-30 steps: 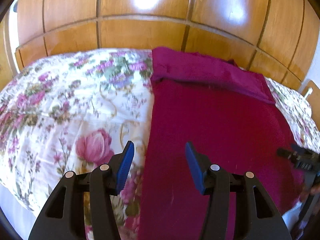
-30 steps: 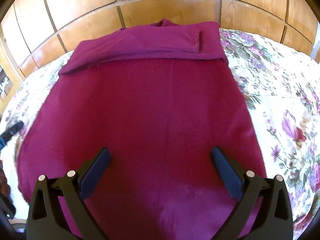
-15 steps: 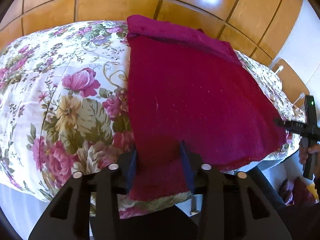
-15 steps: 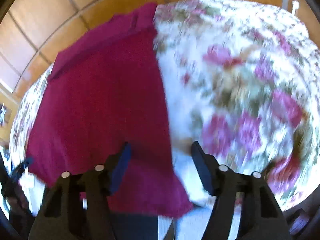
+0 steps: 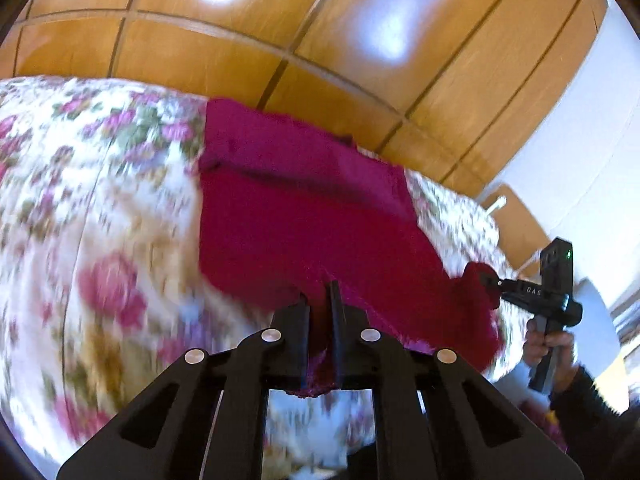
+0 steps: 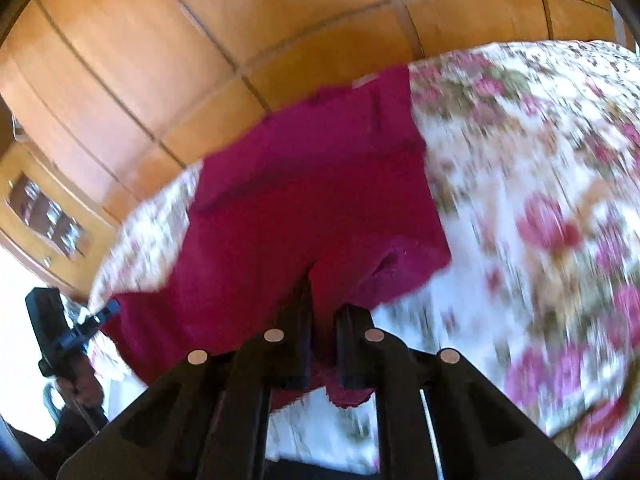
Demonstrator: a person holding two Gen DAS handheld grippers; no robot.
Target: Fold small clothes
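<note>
My left gripper has its jaws closing, and the near hem of the magenta garment is pinched between my pads, a scrap of the hem hanging out below them; my right gripper is clamped tight on the same hem at the garment's other near corner, the cloth bunched up around my fingers there.

The garment lies spread on the floral bedspread, its far end folded over into a band near the wooden panelled wall; its near edge is raised off the bed where both of my grips hold it, the cloth sagging between the two corners.

From my left camera I see my right gripper off to the right, its tip buried in the cloth, with my hand on its handle; from my right camera my left gripper shows at the left edge, touching the garment's corner.

A glass-fronted wooden cabinet stands at the far left in my right view, with things on its shelves too blurred to tell; the bedspread is smeared by motion.
</note>
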